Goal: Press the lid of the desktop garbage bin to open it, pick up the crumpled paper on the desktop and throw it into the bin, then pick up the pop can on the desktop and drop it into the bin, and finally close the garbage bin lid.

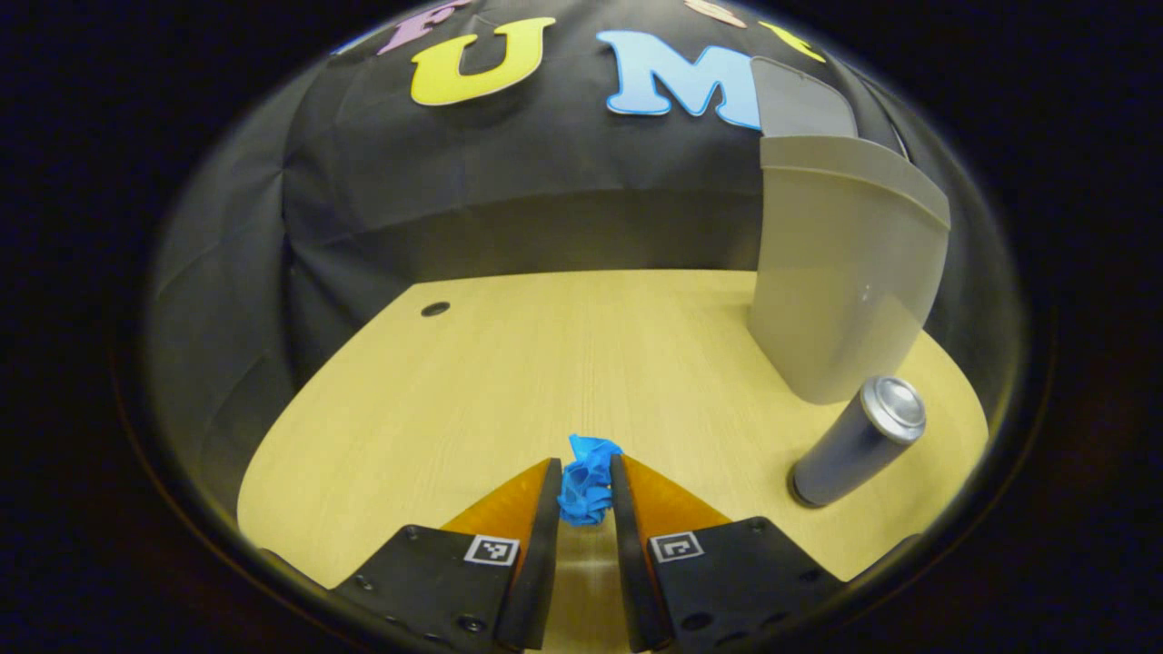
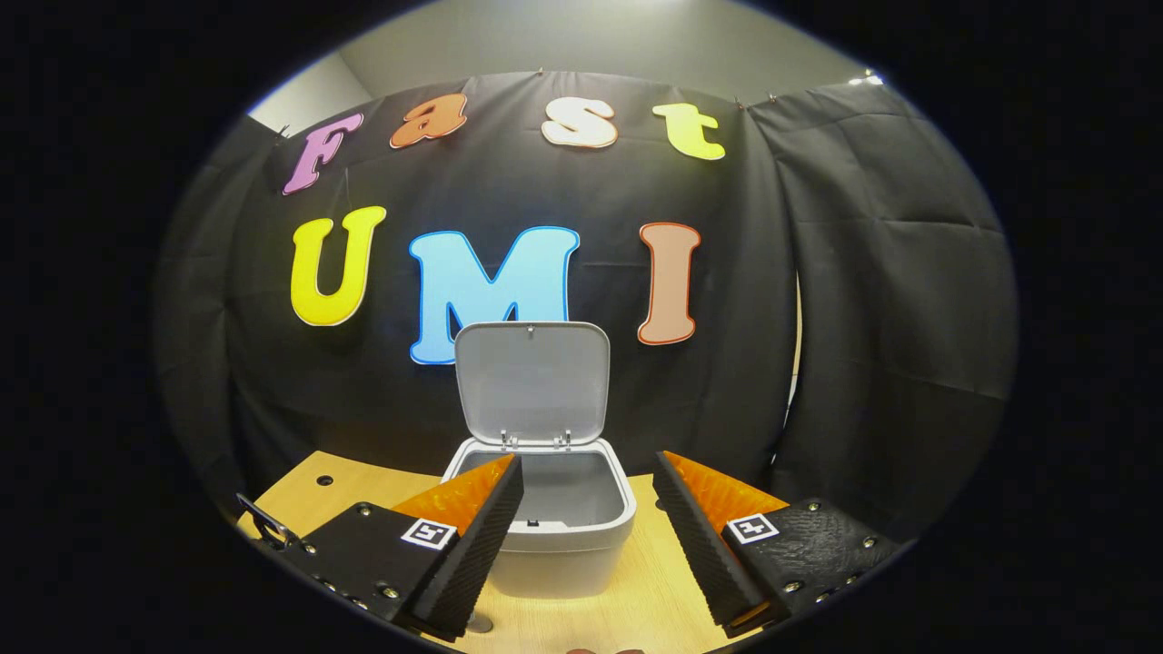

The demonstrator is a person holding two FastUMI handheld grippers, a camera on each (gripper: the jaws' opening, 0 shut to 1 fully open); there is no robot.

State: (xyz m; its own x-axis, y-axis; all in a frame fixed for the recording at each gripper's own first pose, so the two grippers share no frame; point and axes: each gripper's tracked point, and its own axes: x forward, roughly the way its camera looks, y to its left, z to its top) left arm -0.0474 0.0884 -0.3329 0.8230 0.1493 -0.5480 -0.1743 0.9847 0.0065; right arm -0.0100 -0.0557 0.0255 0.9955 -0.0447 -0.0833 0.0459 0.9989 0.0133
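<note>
Blue crumpled paper (image 1: 586,486) sits between the two fingers of the left tongs (image 1: 586,495) in the left gripper view, and we see both fingers pressing against its sides, so these tongs are clamped on it. The paper is low over the pale wooden bench (image 1: 509,363); we cannot tell whether it touches the wood or is just lifted off it. Its upper tuft pokes out past the fingertips, while its lower part is hidden between the fingers. These tongs point forward along the bench and tilt downward toward it.

To the right of them stands the pop can (image 1: 859,442), a grey can with a silver top, upright on the bench and leaning in the picture from the lens curve. Just behind it rises the grey wall of the garbage bin (image 1: 845,300), whose top is cut off at the edge of the view.

In the right gripper view we look straight at the bin (image 2: 563,536) with its lid (image 2: 531,381) standing upright, the inside bare as far as we can see. The right tongs (image 2: 589,472) are held level in front of it, fingers spread wide apart and holding nothing; the left finger covers part of the bin's front corner. A small dark hole (image 2: 324,480) marks the bench at far left.
</note>
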